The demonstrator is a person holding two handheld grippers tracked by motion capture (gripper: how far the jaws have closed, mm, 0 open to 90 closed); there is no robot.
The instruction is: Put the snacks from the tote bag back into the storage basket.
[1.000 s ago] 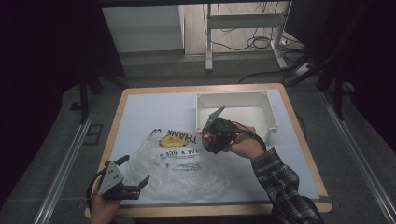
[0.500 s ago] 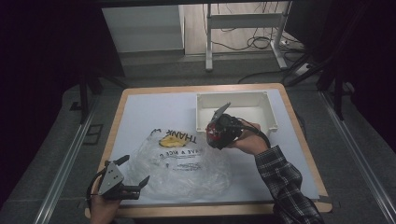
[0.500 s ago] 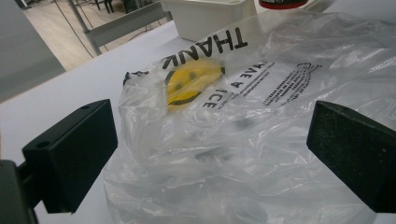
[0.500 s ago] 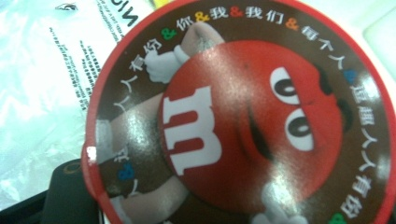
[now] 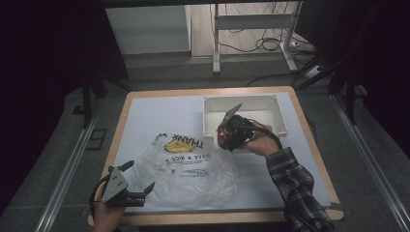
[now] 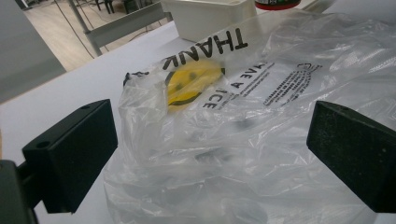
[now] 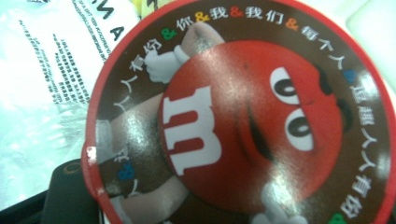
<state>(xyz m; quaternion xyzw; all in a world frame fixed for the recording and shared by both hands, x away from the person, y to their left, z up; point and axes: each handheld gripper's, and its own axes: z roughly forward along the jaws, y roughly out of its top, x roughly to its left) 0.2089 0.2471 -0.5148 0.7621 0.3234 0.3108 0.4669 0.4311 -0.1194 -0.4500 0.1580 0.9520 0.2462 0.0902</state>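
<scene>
Right gripper (image 5: 226, 137) holds an M&M's tub (image 7: 243, 116) by the white bin (image 5: 278, 112).
Left gripper (image 5: 138, 182) fingers (image 6: 70, 154) spread wide, empty, at the plastic bag (image 5: 186, 169) on the bench (image 5: 145, 116).

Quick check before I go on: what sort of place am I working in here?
Probably a lab or recording workspace, not a home: a white-topped table stands on grey carpet, a bare metal desk frame with loose cables behind it. On the table lie a plastic bag and a white bin.

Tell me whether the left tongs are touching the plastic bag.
Cannot tell. In the left gripper view the open jaws flank the plastic bag, but no contact or gap shows plainly.
</scene>
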